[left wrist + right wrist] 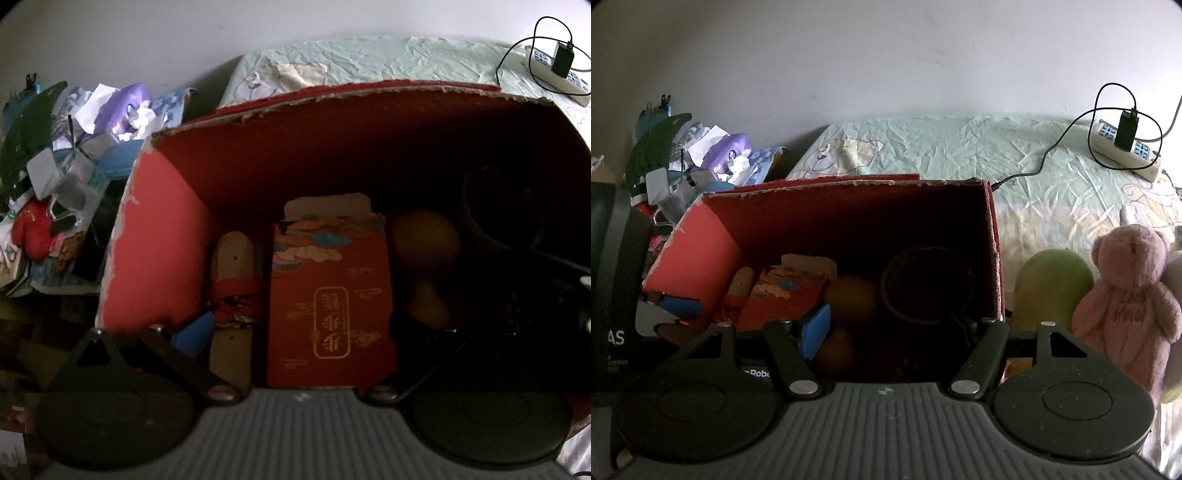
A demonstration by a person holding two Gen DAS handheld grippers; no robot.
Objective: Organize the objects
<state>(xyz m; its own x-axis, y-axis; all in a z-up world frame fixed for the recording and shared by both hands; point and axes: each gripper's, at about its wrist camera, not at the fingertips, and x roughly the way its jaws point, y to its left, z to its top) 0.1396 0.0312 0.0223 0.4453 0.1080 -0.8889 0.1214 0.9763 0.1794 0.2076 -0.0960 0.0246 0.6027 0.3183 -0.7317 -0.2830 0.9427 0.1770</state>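
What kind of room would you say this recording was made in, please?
Most likely a bedroom: a bed with a cartoon-bear sheet, a pink teddy bear on it, and a power strip charging something by the wall.

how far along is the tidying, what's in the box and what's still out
Already in the red cardboard box: a red printed packet, a wooden piece, a brown gourd and a dark bowl. The left gripper is open around the packet. Still outside on the bed: a green toy and a pink teddy bear.
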